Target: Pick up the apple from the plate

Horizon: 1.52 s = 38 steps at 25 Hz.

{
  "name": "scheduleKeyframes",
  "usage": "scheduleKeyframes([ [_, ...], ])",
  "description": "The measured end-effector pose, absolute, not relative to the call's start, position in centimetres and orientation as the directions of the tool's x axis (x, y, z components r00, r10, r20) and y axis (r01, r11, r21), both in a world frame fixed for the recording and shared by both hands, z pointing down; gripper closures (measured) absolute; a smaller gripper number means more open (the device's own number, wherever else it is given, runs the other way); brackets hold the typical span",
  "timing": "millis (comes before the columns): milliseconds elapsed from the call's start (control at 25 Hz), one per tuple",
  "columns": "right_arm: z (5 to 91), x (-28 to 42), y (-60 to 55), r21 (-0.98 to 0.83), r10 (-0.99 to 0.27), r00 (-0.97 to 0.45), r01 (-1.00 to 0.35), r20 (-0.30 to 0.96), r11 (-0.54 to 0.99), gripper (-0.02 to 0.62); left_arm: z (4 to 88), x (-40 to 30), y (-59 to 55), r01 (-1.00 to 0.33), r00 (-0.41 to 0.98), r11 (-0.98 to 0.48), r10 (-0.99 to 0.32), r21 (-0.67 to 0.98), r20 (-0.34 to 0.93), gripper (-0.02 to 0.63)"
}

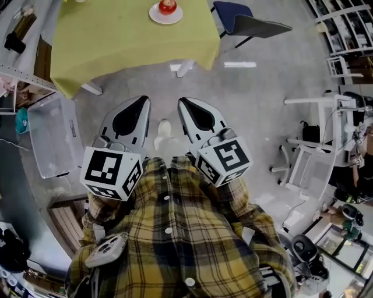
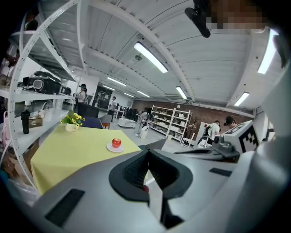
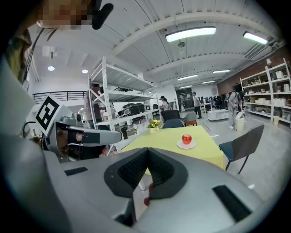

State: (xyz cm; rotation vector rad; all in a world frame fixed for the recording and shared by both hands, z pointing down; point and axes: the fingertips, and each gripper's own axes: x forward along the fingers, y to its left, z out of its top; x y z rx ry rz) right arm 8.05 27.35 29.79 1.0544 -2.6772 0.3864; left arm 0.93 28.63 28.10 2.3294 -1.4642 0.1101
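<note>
Plaid shirt [image 1: 175, 244] fills the bottom of the head view, closest to the lens, and just beyond it I see both marker cubes, the left one [image 1: 111, 173] and the right one [image 1: 224, 161]. From there the left gripper [image 1: 141, 105] and the right gripper [image 1: 185, 105] reach out side by side over bare grey floor [image 1: 256, 99], both aimed toward the table [image 1: 116, 46].

Looking along the left gripper's own view, its jaws are pressed together to a point with nothing between them. The right gripper view reads the same: jaws closed tip to tip, nothing pinched.

The apple [image 1: 168, 6] is red and sits upright on a small white plate [image 1: 156, 17], which rests on the yellow cloth near the table's right side as I see it from the head. Both grippers are well apart from it, with open floor between the tips and the table's near edge. A dark chair [image 1: 247, 24] stands just right of the table. In the left gripper view a pot of yellow flowers [image 2: 72, 120] stands at the far end of the cloth, beyond the apple. A clear plastic bin [image 1: 52, 137] lies on the floor to the left of the left gripper.
</note>
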Motion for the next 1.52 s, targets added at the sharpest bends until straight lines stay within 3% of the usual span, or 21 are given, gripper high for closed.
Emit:
scheduleKeyframes([
  [720, 30.3, 12.2, 16.0, -0.175, -0.572, -0.762, -0.635, 0.302, 0.753, 0.598, 27.6, 3.6, 17.3, -0.922, 0.358, -0.294, -0.895, 0.251, 0.267, 0.6],
  [1520, 31.0, 6.1, 2.1, -0.168, -0.599, -0.731, -0.669, 0.328, 0.724, 0.598, 27.4, -2.1, 2.9, -0.899, 0.416, -0.352, -0.871, 0.26, 0.262, 0.6],
])
